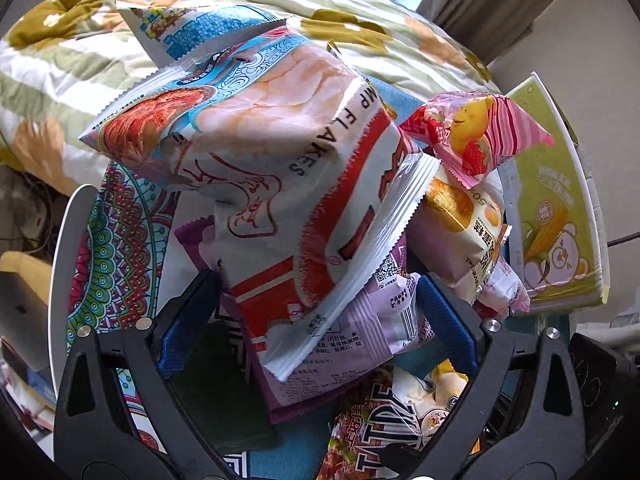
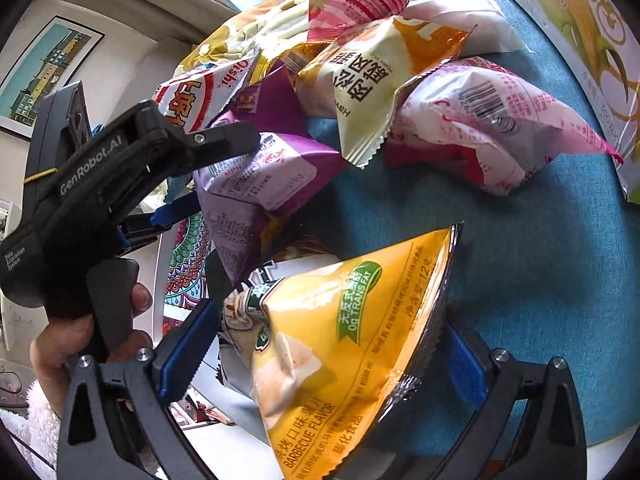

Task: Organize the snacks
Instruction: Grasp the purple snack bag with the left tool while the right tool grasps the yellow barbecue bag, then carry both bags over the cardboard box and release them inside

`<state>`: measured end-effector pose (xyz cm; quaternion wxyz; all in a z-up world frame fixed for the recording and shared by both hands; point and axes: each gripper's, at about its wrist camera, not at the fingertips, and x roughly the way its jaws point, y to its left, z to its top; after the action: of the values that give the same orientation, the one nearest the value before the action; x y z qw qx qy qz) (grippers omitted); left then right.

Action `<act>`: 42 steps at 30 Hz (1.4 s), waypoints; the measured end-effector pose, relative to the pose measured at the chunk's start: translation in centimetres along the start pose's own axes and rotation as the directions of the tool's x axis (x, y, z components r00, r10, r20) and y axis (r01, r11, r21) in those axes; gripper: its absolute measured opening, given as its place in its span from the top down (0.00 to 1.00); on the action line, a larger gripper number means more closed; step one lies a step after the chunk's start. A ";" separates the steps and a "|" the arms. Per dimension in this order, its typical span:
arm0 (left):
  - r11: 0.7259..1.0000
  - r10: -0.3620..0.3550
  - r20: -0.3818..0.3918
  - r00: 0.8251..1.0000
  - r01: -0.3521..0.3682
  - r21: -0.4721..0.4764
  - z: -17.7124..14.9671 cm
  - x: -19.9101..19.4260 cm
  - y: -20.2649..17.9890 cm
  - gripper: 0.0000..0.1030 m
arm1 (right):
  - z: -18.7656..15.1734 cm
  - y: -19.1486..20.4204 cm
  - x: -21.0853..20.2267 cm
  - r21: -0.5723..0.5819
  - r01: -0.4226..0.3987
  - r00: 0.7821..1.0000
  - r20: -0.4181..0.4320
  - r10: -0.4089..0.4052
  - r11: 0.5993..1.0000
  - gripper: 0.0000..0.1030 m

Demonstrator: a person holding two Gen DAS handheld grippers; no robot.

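My left gripper (image 1: 320,300) is shut on a purple snack bag (image 1: 360,344), with a big white-and-red shrimp flakes bag (image 1: 280,184) lying across it. The same gripper (image 2: 224,172) shows in the right wrist view, its fingers on the purple bag (image 2: 264,172). My right gripper (image 2: 328,340) is shut on a yellow barbecue-flavour bag (image 2: 352,340) held above the blue mat (image 2: 520,260). A pile of snacks lies beyond: a pink striped packet (image 1: 480,140), a yellow cake packet (image 1: 460,220), an orange-and-green packet (image 2: 372,80), and a pink-white packet (image 2: 492,120).
A green corn-snack box (image 1: 556,208) stands at the mat's right edge, also in the right wrist view (image 2: 580,20). A patterned cloth (image 1: 116,248) lies left of the pile. A flowered quilt (image 1: 100,40) lies behind. A black-lettered white bag (image 1: 400,412) lies under the left gripper.
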<state>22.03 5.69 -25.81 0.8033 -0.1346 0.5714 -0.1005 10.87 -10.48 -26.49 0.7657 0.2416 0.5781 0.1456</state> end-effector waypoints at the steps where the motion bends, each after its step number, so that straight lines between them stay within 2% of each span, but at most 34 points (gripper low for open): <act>1: 1.000 -0.003 -0.004 1.000 0.003 0.002 -0.1 0.0 0.0 0.07 | 0.0 0.1 0.1 -0.005 -0.011 1.000 -0.005 0.011 1.000 0.10; 2: 1.000 -0.006 -0.009 1.000 0.006 0.005 -0.3 0.0 0.0 0.09 | -0.1 0.2 0.1 -0.009 -0.023 1.000 -0.010 0.023 1.000 0.14; 4: 1.000 -0.011 -0.018 1.000 0.011 0.011 -0.4 0.1 -0.2 0.12 | -0.2 -0.1 -0.1 -0.015 -0.027 1.000 -0.016 0.027 1.000 0.17; 10: 0.999 -0.025 -0.026 0.999 0.026 0.021 -0.8 -0.1 -0.4 0.19 | -0.3 0.0 -0.3 -0.034 -0.016 1.000 -0.023 0.015 0.999 0.40; 18: 0.999 -0.052 -0.050 0.997 0.052 0.012 -1.8 -1.2 0.1 0.26 | -1.4 0.0 -2.1 -0.058 0.017 1.000 0.005 -0.016 0.998 0.43; 30: 0.995 -0.089 -0.053 0.995 0.092 0.045 -3.3 -4.2 -1.9 0.27 | -2.5 0.6 -6.3 -0.051 0.097 0.993 0.073 -0.093 0.994 0.43; 42: 0.982 -0.147 0.008 0.989 0.145 0.120 -3.8 -9.7 -5.4 0.27 | -3.5 1.0 -12.9 -0.025 0.188 0.959 0.219 -0.178 0.982 0.43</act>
<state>15.26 3.25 -16.55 0.8051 -0.1288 0.5462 -0.1921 3.85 -15.42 -16.15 0.8392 0.1841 0.5081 0.0603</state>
